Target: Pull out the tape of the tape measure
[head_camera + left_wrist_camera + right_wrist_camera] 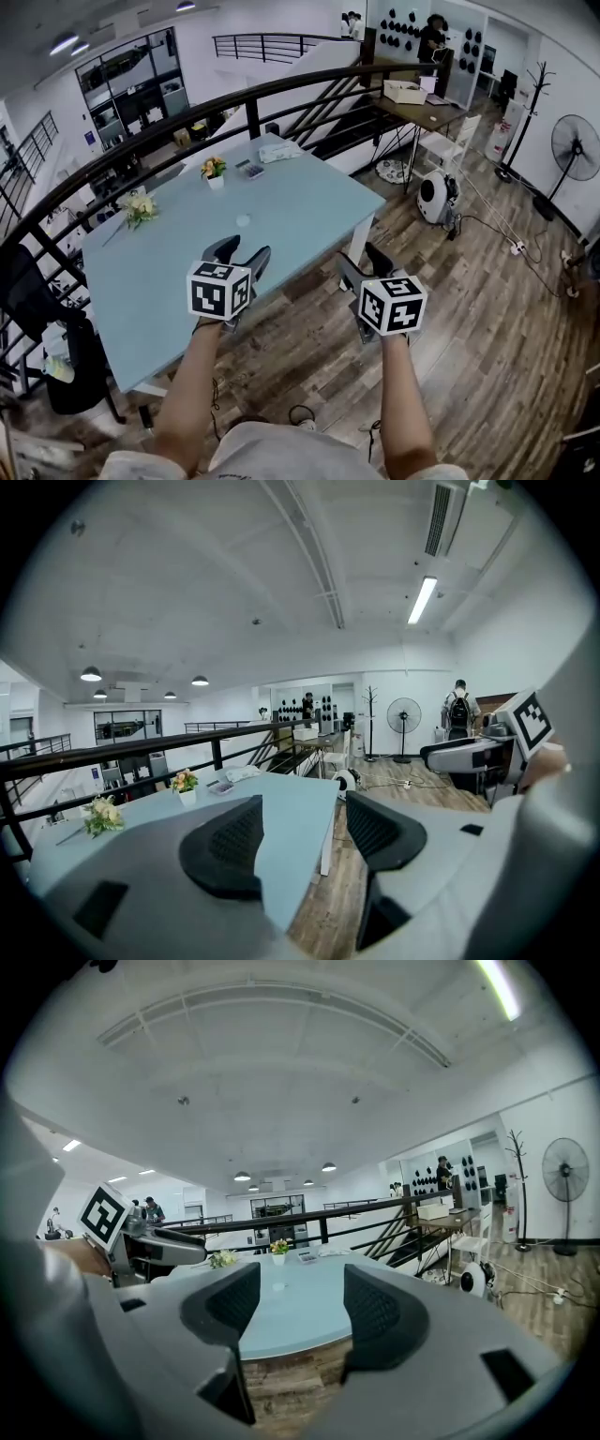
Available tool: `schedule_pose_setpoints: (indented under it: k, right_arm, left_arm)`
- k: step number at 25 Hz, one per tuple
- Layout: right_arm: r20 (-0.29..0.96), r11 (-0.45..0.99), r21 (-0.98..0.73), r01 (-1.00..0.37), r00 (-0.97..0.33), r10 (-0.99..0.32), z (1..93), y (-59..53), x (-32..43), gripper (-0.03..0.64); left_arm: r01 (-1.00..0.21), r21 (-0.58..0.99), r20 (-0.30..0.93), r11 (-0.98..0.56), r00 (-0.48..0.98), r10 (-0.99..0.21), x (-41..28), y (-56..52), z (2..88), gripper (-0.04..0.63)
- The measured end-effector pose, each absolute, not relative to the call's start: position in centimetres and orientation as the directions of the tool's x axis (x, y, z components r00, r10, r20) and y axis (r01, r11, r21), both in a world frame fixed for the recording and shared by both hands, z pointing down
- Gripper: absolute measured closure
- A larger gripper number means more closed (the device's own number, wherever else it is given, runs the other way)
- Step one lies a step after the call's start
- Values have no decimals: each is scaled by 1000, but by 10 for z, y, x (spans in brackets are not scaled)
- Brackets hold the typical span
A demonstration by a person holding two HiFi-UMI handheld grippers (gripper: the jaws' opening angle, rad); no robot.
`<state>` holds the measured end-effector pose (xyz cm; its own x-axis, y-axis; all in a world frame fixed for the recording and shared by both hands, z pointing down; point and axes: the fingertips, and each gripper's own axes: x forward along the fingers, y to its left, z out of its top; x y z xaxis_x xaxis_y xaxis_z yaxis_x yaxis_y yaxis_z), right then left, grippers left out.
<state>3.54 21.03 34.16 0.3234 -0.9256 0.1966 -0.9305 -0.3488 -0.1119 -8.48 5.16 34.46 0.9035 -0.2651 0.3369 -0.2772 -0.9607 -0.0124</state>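
Note:
A small round white object (pixel 243 220), too small to name, lies near the middle of the light blue table (pixel 309 211); it also shows in the right gripper view (pixel 278 1287). No tape measure can be made out for sure. My left gripper (pixel 242 253) hangs over the table's near edge, open, with nothing between its pads (pixel 305 832). My right gripper (pixel 364 264) is held just off the table's near right corner, over the wooden floor, and is also open and empty (pixel 291 1307). Both point toward the table.
On the table's far side stand two small flower vases (pixel 214 170) (pixel 141 210), a calculator (pixel 253 171) and a folded cloth (pixel 279 151). A black railing (pixel 253 103) runs behind. A chair with dark clothes (pixel 47 328) is at the left, a white appliance (pixel 434 199) and a fan (pixel 574 150) at the right.

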Motion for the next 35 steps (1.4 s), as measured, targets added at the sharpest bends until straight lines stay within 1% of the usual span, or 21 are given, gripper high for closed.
schedule_pose_setpoints:
  k: [7, 12, 18, 25, 35]
  right_arm:
    - [195, -309, -115, -944, 283, -939, 344, 189, 44, 354]
    - [202, -255, -118, -960, 229, -952, 354, 160, 40, 354]
    - [206, -211, -123, -970, 183, -961, 363, 123, 45, 354]
    - [223, -160, -121, -980, 130, -966, 371, 61, 58, 354]
    - [234, -91, -120, -989, 61, -970, 363, -47, 83, 354]
  left_arm:
    - [-329, -19, 341, -944, 886, -315, -87, 36, 351, 318]
    - [-381, -19, 346, -924, 865, -364, -97, 13, 359, 318]
    - [-414, -22, 349, -910, 850, -395, -94, -16, 369, 318]
    - [-458, -5, 356, -889, 830, -430, -84, -70, 379, 318]
    - [-517, -10, 361, -856, 796, -485, -68, -168, 370, 318]
